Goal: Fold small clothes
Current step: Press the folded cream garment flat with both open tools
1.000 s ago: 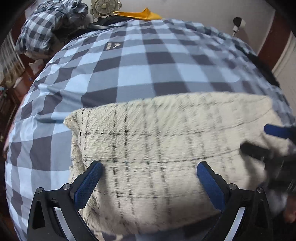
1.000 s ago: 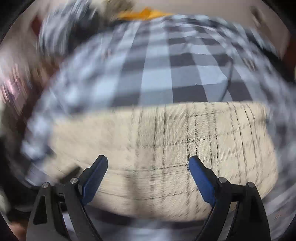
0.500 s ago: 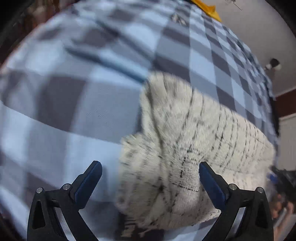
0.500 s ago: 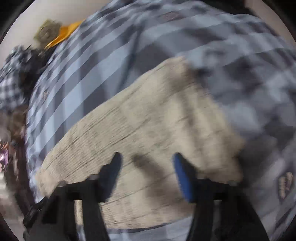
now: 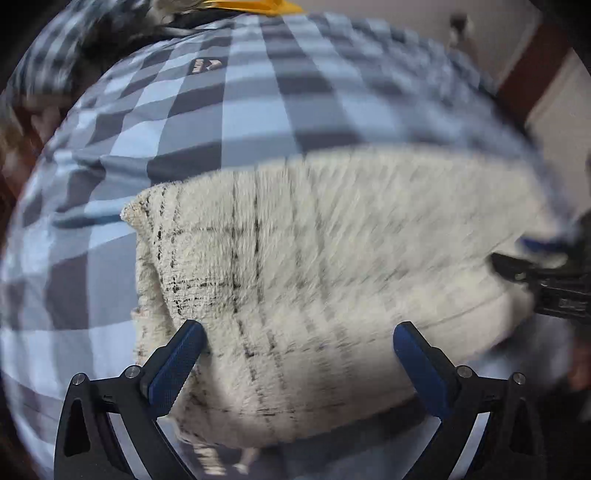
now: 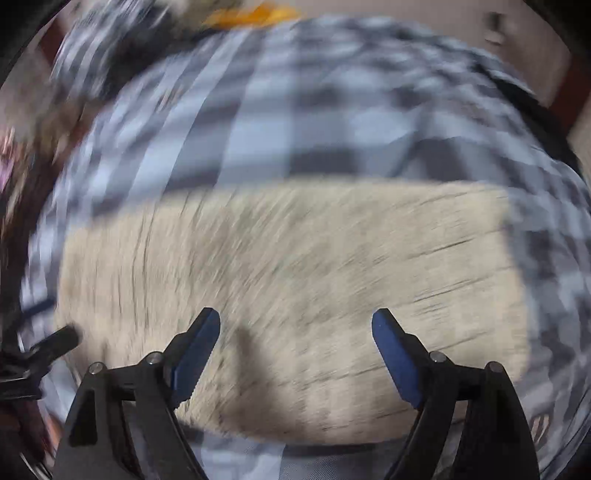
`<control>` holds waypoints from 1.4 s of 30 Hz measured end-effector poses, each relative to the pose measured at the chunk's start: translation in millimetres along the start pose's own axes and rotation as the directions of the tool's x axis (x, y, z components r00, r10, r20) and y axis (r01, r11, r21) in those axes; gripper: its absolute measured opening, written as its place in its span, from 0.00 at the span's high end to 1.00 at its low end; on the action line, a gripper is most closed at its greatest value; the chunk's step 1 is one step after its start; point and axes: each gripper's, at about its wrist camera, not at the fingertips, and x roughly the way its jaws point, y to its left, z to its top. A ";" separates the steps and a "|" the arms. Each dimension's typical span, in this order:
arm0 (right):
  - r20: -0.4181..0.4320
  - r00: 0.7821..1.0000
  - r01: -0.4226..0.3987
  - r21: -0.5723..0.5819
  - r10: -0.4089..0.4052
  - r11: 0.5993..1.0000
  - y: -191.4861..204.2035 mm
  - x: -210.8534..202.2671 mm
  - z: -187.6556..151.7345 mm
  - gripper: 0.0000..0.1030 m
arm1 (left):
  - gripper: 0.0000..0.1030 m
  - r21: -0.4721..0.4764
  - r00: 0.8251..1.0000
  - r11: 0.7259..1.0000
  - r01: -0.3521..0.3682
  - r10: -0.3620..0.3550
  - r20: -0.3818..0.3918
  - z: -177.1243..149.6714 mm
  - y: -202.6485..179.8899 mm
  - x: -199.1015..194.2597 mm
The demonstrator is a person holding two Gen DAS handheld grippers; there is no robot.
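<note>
A cream fuzzy garment with thin black check lines lies folded in a wide rectangle on the blue-and-grey checked bedcover. My left gripper hangs over its left part, jaws wide, nothing between the pads. The right gripper shows at the right edge of the left wrist view. In the blurred right wrist view the same garment spreads under my right gripper, whose jaws are opening with no cloth pinched between them. The left gripper's tip shows at that view's left edge.
A checked bundle of cloth and an orange object sit at the far end of the bed. A pale wall and a dark red frame stand to the right. Checked bedcover stretches beyond the garment.
Both views swung away half a second ago and have swung back over the garment. The right jaws narrowed, then widened again. The garment lies much as it did a second ago.
</note>
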 end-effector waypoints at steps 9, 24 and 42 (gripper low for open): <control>-0.067 0.961 0.276 0.260 -0.268 0.925 -97.2 -16.5 -15.9 0.04 | 0.00 -0.182 0.999 0.982 0.048 -0.048 0.008 -21.1 81.9 0.4; 0.132 0.989 0.022 0.314 -0.067 0.949 -89.1 -79.6 -48.5 0.04 | 0.00 -0.087 0.942 0.952 -0.294 0.304 0.139 -35.0 40.3 -95.2; 0.041 0.994 0.082 0.365 -0.104 0.927 -108.6 -68.8 -51.9 0.04 | 0.00 -0.137 0.978 0.969 -0.207 0.202 -0.050 -36.8 40.0 -49.7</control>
